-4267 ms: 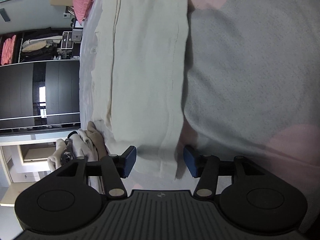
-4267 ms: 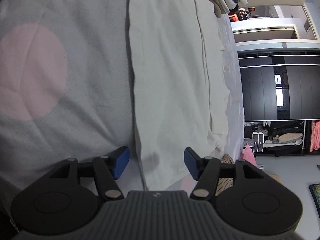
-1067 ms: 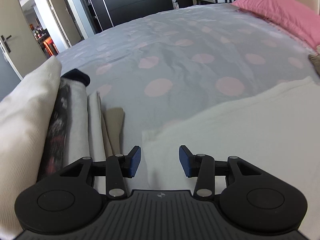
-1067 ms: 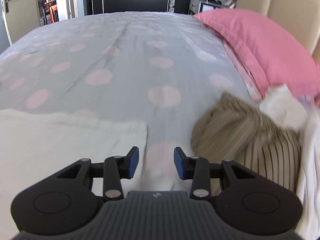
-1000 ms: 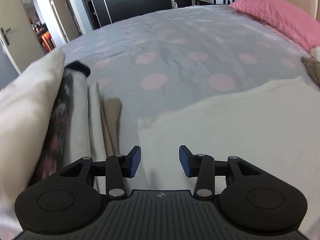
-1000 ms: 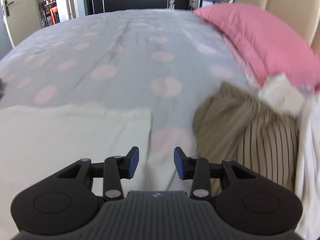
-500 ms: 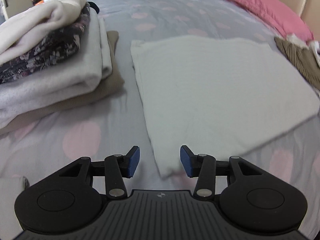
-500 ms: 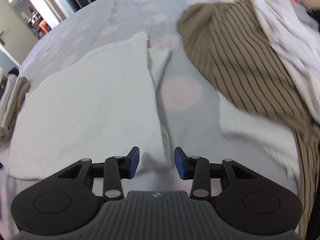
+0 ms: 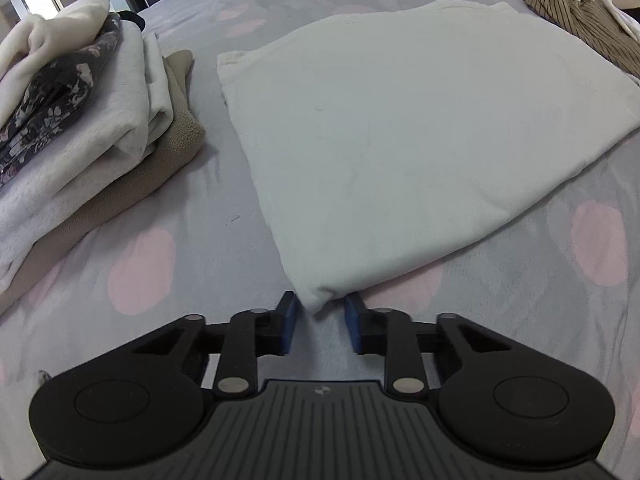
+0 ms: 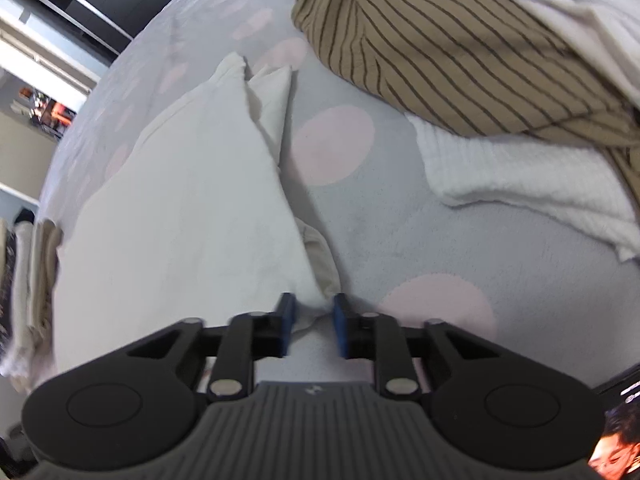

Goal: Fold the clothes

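The left gripper [image 9: 319,322] is pointing steeply down at the bedspread [image 9: 192,216], its jaws closing, with the near corner of the cream garment [image 9: 400,140] lying between the blue pads [image 9: 289,322]; whether the pads are pressing the cloth yet, I cannot tell (a thin gap is showing on each side). The right gripper [image 10: 311,320] is doing the same at the garment's other near corner [image 10: 176,216], jaws closing, the corner's bunched layers sitting between the pads and touching the left one.

In the left wrist view the garment is lying folded flat, spreading from 6 o'clock toward 1 o'clock. Its left edge is running from the pads up to 11 o'clock, and a strip of bare bedspread is lying along it, between it and the stack of folded clothes [image 9: 76,120] at 9 to 10 o'clock. Its near right edge is running out to 3 o'clock, with open dotted bedspread below it.

In the right wrist view the garment's right edge is climbing toward 12 o'clock, ending in two loose peaks. Bare bedspread is lying right of it, out to a white knit piece [image 10: 528,184] at 2 to 3 o'clock, partly under a striped tan garment [image 10: 440,48] at 1 o'clock. The folded stack is showing at 9 o'clock, just beside the garment's far side.
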Demonstrator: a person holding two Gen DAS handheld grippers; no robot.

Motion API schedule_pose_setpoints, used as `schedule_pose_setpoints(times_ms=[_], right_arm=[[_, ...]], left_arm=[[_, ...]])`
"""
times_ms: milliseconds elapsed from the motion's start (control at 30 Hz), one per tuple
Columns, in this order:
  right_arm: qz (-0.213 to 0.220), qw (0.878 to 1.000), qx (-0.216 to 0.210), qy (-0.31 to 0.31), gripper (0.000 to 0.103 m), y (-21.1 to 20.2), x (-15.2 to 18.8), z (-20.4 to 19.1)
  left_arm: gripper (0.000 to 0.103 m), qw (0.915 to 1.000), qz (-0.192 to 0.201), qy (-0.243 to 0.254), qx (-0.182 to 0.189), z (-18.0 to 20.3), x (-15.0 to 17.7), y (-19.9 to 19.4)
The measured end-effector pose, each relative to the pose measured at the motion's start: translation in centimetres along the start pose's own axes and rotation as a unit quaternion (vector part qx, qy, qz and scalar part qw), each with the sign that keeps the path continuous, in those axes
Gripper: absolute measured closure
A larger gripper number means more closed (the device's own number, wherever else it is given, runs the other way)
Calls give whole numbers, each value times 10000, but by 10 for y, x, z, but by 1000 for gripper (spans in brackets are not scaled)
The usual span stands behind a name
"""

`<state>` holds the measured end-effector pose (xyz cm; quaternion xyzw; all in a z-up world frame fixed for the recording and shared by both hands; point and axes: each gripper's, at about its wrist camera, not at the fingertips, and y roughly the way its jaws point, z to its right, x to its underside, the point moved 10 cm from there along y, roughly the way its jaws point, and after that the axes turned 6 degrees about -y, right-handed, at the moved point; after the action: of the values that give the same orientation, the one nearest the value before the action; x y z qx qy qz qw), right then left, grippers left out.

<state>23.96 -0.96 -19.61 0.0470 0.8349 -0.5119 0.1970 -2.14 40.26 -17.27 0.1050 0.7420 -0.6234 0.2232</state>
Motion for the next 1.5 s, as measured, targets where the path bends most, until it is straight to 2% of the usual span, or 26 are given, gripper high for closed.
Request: schedule_pose_setpoints(times_ms=[67, 200, 233, 300, 400, 467, 533, 567, 600, 633, 667, 700, 767, 867, 967, 1100, 1167, 1233, 1267, 1300, 1333, 1367, 1400, 1433, 1500], right_arm=[[1, 9997, 151, -200, 90, -1, 0, -4], [-20, 9982, 351, -483, 91, -5, -1, -8], [-25, 9980, 363, -514, 91, -5, -1, -8], [-46, 9978, 403, -529, 91, -7, -3, -7], [-83, 9974, 542, -458, 92, -12, -2, -1], [-88, 9955, 818, -470, 99, -15, -2, 9], [31, 9966, 780, -263, 99, -21, -5, 19], [114, 9978, 640, -103, 95, -24, -8, 21], [189, 9987, 474, 48, 89, -26, -11, 21], [238, 9991, 314, 153, 83, -28, -13, 19], [273, 9992, 165, 234, 66, -29, -15, 17], [314, 9991, 77, 284, 59, -30, -17, 14], [275, 9993, 19, 264, 59, -27, -17, 9], [54, 9994, 80, 320, 59, -16, -10, 9], [-144, 9981, -12, 602, 59, -4, 0, 15], [-169, 9969, -98, 768, 59, 6, 3, 18], [-153, 9966, -172, 795, 58, 10, 2, 17], [-138, 9967, -228, 768, 58, 14, 1, 14], [-134, 9970, -237, 721, 62, 16, 1, 12], [-137, 9974, -230, 663, 70, 18, 0, 10], [-150, 9976, -227, 640, 74, 19, 0, 9], [-166, 9975, -233, 639, 88, 19, -1, 8], [-179, 9973, -259, 657, 92, 18, -2, 7], [-189, 9970, -297, 687, 92, 17, -3, 7], [-195, 9965, -369, 718, 93, 13, -7, 4]], left_arm=[[98, 10000, -28, 14, -80, -2, 0, 0], [100, 9998, -183, 8, -119, -10, 5, -2], [103, 9996, -220, -13, -155, -13, 7, -3], [103, 9987, -329, -82, -387, -24, 12, -3], [103, 9978, -300, -450, -377, -38, 13, -10], [103, 9971, -185, -696, -247, -41, 7, -18], [97, 9944, -40, -1051, -128, -44, -2, -25], [81, 9917, 23, -1286, -22, -45, -6, -28], [60, 9878, 85, -1550, 90, -47, -9, -29], [52, 9830, 139, -1819, 222, -47, -13, -29], [50, 9773, 166, -2077, 396, -47, -16, -28], [50, 9708, 143, -2319, 589, -45, -18, -26], [50, 9586, -46, -2714, 866, -41, -16, -17], [50, 9493, -374, -2961, 986, -36, -9, 0], [50, 9323, -512, -3377, 1192, -37, -3, 11], [52, 9125, -518, -3840, 1312, -42, -1, 24], [53, 9071, -474, -3962, 1341, -44, -2, 29], [59, 9046, -420, -4037, 1301, -45, -2, 32], [66, 9042, -396, -4061, 1262, -45, -1, 33], [73, 9038, -383, -4083, 1221, -46, -1, 33], [76, 9014, -369, -4139, 1216, -48, 0, 33], [83, 8984, -348, -4201, 1236, -49, 0, 32], [89, 8953, -327, -4262, 1256, -51, 0, 31], [90, 8941, -306, -4288, 1259, -52, -1, 29], [95, 9017, -268, -4153, 1174, -50, -7, 23]])
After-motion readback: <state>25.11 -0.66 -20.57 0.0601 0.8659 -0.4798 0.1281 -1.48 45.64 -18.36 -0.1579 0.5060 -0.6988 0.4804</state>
